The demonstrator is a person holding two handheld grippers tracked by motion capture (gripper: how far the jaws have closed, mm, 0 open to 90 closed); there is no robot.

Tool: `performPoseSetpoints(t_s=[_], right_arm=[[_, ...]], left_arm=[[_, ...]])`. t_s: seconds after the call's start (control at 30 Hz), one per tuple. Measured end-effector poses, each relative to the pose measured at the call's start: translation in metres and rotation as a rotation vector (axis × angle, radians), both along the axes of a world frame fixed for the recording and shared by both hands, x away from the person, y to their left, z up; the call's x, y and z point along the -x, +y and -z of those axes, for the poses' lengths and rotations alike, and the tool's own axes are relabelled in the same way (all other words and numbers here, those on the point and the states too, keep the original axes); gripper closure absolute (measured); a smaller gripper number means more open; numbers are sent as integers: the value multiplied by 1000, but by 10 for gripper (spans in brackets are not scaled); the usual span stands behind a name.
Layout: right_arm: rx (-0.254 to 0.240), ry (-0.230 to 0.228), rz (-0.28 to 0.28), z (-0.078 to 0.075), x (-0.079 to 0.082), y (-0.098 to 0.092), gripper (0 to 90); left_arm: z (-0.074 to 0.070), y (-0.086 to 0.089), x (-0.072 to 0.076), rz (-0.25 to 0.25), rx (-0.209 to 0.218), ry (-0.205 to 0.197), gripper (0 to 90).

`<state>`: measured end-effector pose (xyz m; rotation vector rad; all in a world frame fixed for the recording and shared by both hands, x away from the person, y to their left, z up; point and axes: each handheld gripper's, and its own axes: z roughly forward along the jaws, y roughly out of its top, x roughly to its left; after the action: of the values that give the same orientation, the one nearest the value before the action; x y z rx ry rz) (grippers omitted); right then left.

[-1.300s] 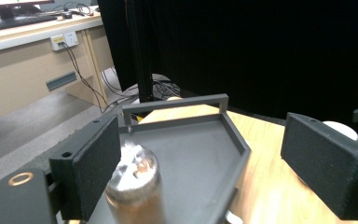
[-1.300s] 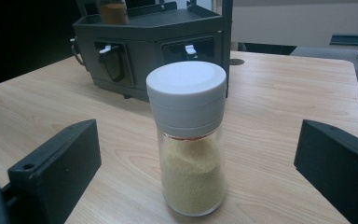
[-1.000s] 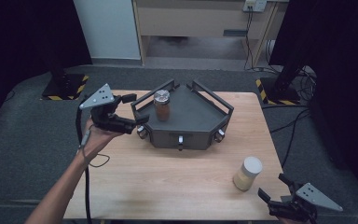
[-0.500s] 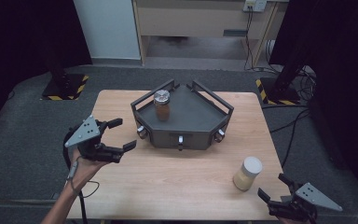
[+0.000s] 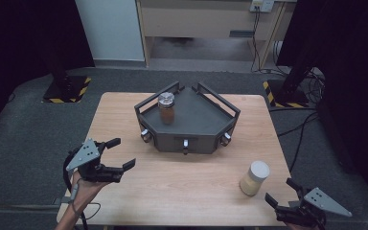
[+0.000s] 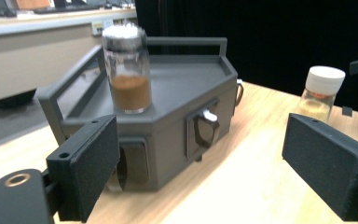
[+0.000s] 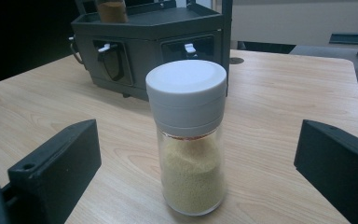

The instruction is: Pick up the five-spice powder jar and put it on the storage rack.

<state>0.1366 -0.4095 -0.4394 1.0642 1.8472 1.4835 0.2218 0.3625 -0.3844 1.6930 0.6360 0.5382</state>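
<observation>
A dark grey railed rack (image 5: pixel 196 115) stands mid-table, and a silver-capped jar of brown powder (image 5: pixel 166 108) sits upright on its left part. A white-capped jar of pale yellow grains (image 5: pixel 255 178) stands on the table near the front right. My left gripper (image 5: pixel 121 153) hovers open over the front left of the table, empty, jaws pointing toward the rack. In the left gripper view the brown jar (image 6: pixel 127 70) and rack (image 6: pixel 182 98) lie ahead. My right gripper (image 5: pixel 281 191) rests open at the front right corner, just short of the white-capped jar (image 7: pixel 189 135), nothing between its jaws.
The rack front carries small metal latches (image 5: pixel 185 144). Bare wood lies between the grippers (image 5: pixel 187 187). Dark floor, a cabinet (image 5: pixel 206 19) and stand bases with hazard stripes (image 5: pixel 67 88) lie beyond the table's far edge.
My left gripper has drawn back from beside the rack toward the front left of the table and sunk lower, leaving the brown jar standing on the rack. The right gripper has stayed still.
</observation>
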Motion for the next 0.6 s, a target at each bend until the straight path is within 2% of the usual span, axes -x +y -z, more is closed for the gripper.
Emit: performPoseSetpoints(t_s=[0.43, 0.6], right_arm=[[0, 0, 0, 0, 0, 0, 11], [2, 0, 2, 0, 0, 1, 11]], left_arm=[[34, 14, 20, -34, 13, 40, 96], [46, 18, 27, -39, 19, 40, 96]])
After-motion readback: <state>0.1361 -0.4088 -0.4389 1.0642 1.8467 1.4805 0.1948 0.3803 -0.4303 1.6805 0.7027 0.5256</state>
